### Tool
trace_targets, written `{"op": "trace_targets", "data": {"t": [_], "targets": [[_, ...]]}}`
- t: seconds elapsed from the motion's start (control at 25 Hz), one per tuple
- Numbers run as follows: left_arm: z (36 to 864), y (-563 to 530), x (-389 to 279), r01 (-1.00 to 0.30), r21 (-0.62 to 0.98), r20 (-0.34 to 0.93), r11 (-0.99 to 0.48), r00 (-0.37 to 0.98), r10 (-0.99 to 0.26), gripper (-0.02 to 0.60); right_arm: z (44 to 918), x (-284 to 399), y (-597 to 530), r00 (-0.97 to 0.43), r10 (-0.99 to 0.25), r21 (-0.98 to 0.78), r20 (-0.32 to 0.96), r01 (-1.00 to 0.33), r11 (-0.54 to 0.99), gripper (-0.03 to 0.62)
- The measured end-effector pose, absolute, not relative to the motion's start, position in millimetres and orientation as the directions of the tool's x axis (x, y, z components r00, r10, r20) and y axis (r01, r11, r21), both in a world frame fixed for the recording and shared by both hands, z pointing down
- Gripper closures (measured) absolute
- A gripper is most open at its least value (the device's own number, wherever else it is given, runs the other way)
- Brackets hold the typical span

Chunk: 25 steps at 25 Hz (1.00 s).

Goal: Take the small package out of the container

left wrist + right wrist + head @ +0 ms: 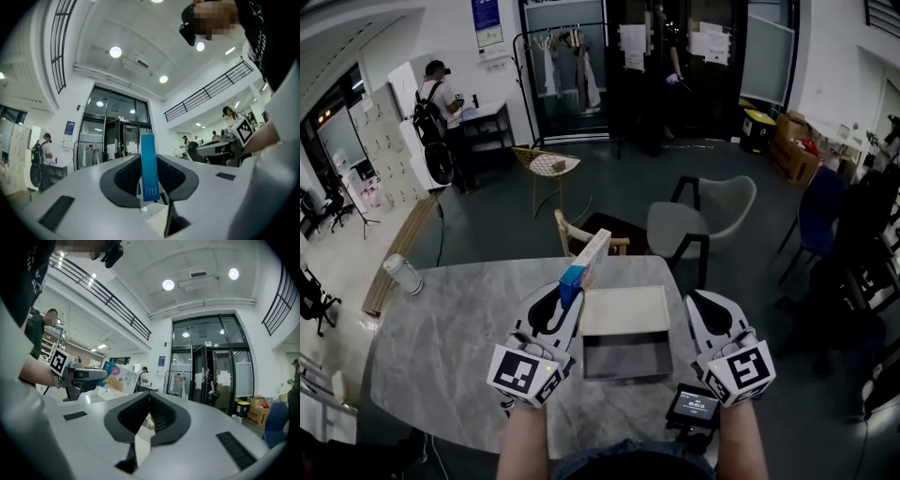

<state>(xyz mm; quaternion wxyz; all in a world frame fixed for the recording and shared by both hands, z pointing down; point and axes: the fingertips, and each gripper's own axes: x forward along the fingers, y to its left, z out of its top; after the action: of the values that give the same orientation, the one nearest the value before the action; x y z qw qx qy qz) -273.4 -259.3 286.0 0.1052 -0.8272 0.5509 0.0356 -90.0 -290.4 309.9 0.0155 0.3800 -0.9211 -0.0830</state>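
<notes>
The small package [585, 262], a flat white box with a blue end, is held up off the table, tilting away over the container's left side. My left gripper [571, 292] is shut on its blue end. In the left gripper view the blue edge of the package [149, 167] stands upright between the two pads. The container [589, 353] is an open grey box with a pale lid folded back, lying on the marble table [450, 328] between both grippers. My right gripper [702, 302] hovers at the container's right side, shut and holding nothing; its jaws [149, 399] meet.
A small device with a lit screen [692, 405] lies at the table's near edge by my right gripper. A pale cup [401, 274] stands at the table's far left. Beyond the table stand a grey chair [703, 220] and a wooden chair [577, 240].
</notes>
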Motion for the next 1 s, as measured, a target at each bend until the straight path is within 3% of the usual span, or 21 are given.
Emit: {"op": "trace_targets", "data": {"t": [1.0], "targets": [[281, -257, -270, -0.919, -0.149, -0.160, -0.365, 0.387, -0.908, 0.483, 302, -102, -289, -0.691, -0.723, 0.131, 0.000, -0.717, 0.685, 0.569]]}}
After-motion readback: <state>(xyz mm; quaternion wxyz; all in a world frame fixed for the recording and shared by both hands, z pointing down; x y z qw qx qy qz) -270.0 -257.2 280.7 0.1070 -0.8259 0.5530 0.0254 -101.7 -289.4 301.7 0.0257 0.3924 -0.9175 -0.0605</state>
